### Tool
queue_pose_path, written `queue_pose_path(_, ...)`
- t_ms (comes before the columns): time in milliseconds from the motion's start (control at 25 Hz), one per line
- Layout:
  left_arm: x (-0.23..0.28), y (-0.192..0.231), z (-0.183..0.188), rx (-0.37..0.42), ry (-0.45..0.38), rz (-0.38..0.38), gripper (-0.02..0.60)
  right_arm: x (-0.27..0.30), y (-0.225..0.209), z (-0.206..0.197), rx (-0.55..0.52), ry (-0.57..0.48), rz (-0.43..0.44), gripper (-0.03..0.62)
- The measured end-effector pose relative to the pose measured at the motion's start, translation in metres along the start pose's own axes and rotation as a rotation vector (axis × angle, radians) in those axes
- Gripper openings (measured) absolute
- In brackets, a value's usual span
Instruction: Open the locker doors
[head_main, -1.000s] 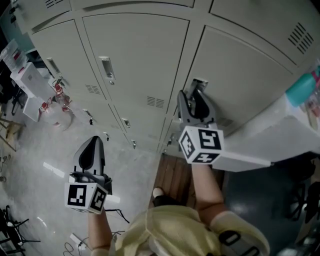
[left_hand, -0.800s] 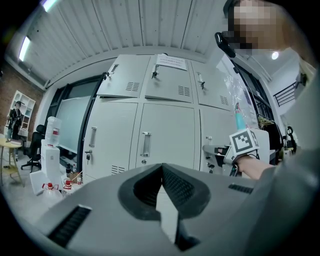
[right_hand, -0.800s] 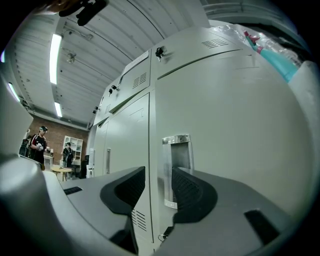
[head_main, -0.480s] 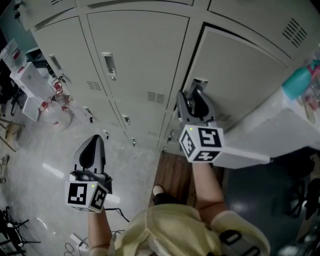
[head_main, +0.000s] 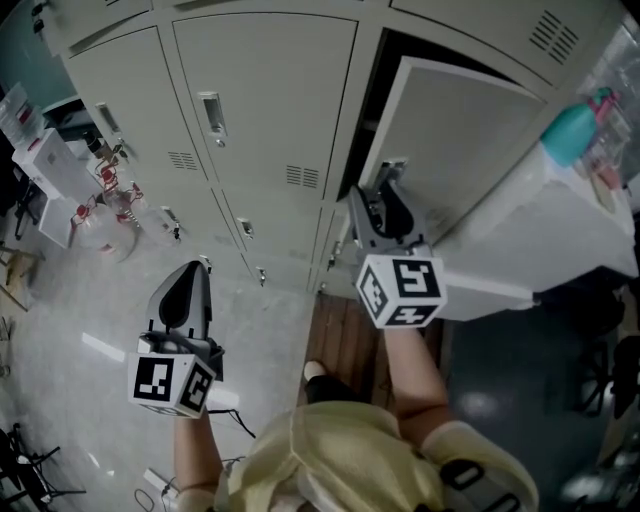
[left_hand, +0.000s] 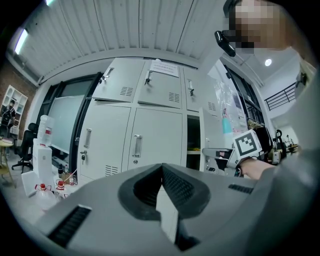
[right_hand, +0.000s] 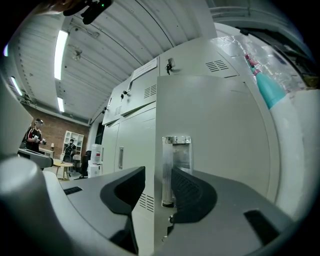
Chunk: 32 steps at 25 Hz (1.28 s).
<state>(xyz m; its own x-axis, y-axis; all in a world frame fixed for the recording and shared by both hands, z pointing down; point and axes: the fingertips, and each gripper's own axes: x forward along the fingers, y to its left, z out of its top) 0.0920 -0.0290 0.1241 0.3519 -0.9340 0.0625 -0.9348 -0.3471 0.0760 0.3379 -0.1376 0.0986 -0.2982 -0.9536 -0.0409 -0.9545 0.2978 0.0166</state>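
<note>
Right hand-held gripper (head_main: 385, 198) pinches locker door (head_main: 460, 130) edge at handle (right_hand: 176, 165); door ajar, other doors (head_main: 265, 100) shut. Left hand-held gripper (head_main: 183, 290) closed, empty, hanging low. Risk: thin bite on edge slips mid-swing, door drifts back.

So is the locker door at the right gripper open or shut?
Partly open: the locker door stands swung out, a dark gap beside it, the right gripper clamped on its edge.
</note>
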Motion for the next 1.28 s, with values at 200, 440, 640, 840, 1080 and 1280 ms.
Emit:
queue_pose_path(200,-0.012,-0.014,-0.001,0.004,-0.005,-0.038,0.003,-0.025,-0.001,0.0,-0.002,0.007,-0.015,0.145)
queue_pose_path(440,-0.028,-0.028,-0.004,0.001,-0.009,-0.071,0.003,-0.053,-0.007,0.0,0.0,0.007,-0.033,0.144)
queue_pose_path(640,-0.043,-0.036,-0.003,0.006,-0.017,-0.084,0.003,-0.076,-0.013,0.001,-0.004,0.01,-0.051,0.137)
queue_pose_path(840,-0.052,-0.05,-0.003,0.01,-0.022,-0.106,0.003,-0.099,-0.022,0.002,0.01,0.008,-0.05,0.121)
queue_pose_path(1080,-0.058,-0.07,-0.003,0.015,-0.028,-0.142,0.003,-0.129,-0.033,0.001,0.016,0.008,-0.053,0.121)
queue_pose_path(1280,-0.058,-0.085,-0.005,0.013,-0.032,-0.177,0.003,-0.154,-0.044,0.001,0.017,0.005,-0.08,0.121)
